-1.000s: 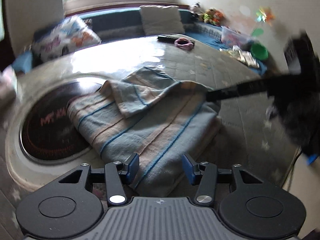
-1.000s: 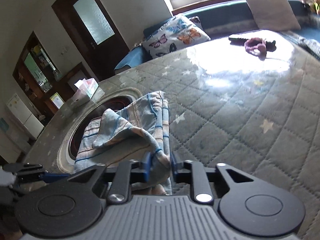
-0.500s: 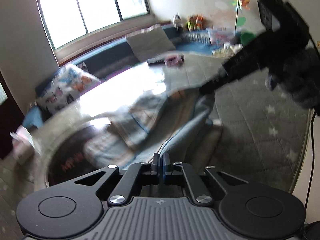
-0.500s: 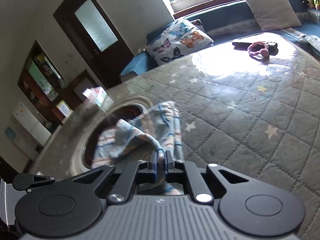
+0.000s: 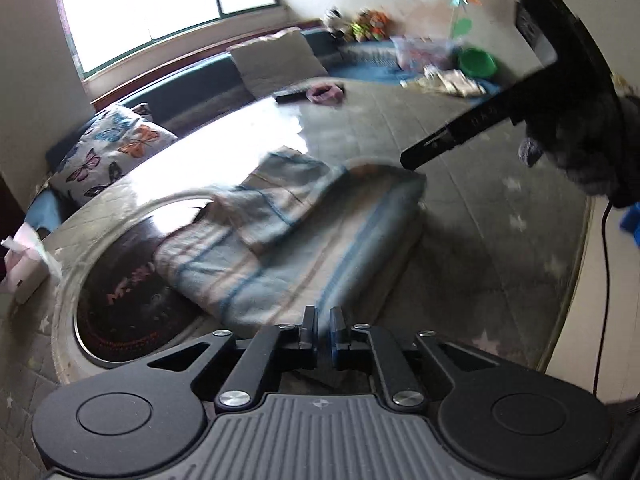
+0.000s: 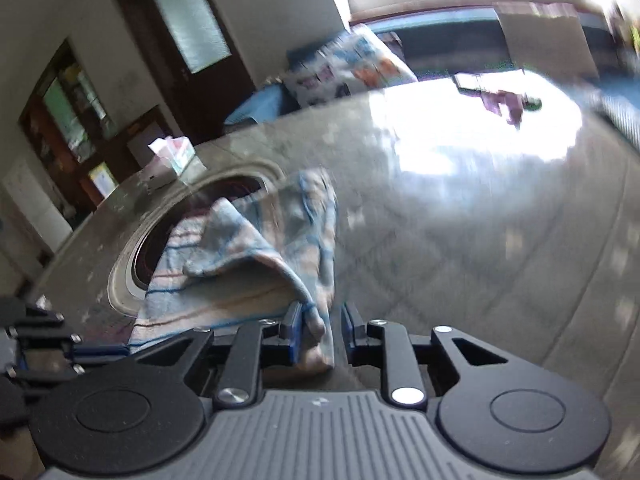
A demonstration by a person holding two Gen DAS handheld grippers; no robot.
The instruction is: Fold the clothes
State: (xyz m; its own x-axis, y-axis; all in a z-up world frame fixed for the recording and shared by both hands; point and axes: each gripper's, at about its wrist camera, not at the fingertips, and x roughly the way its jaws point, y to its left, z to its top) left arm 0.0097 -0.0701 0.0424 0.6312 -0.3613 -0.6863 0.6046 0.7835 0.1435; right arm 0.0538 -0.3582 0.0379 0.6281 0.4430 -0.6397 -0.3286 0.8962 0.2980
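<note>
A blue, white and peach striped cloth (image 5: 304,240) lies folded on the quilted grey table cover (image 5: 480,248), partly over a dark round inset (image 5: 120,300). My left gripper (image 5: 323,326) sits at the cloth's near edge. Its jaws are opening, with a narrow gap, and the cloth lies flat in front of them. My right gripper (image 6: 322,320) has its jaws opening too. A raised fold of the cloth (image 6: 316,320) hangs between them, touching the left pad only. In the left wrist view the right gripper's fingers (image 5: 416,154) reach the cloth's far right corner, held by a gloved hand (image 5: 580,152).
A tissue box (image 6: 172,156) stands left of the round inset. A remote and a pink thing (image 5: 324,94) lie at the table's far side. A butterfly pillow (image 5: 112,152) and a sofa are behind. The table's edge (image 5: 576,280) runs close on the right.
A second ago the left jaws stood wide at the cloth's edge. Half a second ago both grippers were shut with the cloth lifted. Now both pairs of jaws have parted and the cloth has settled.
</note>
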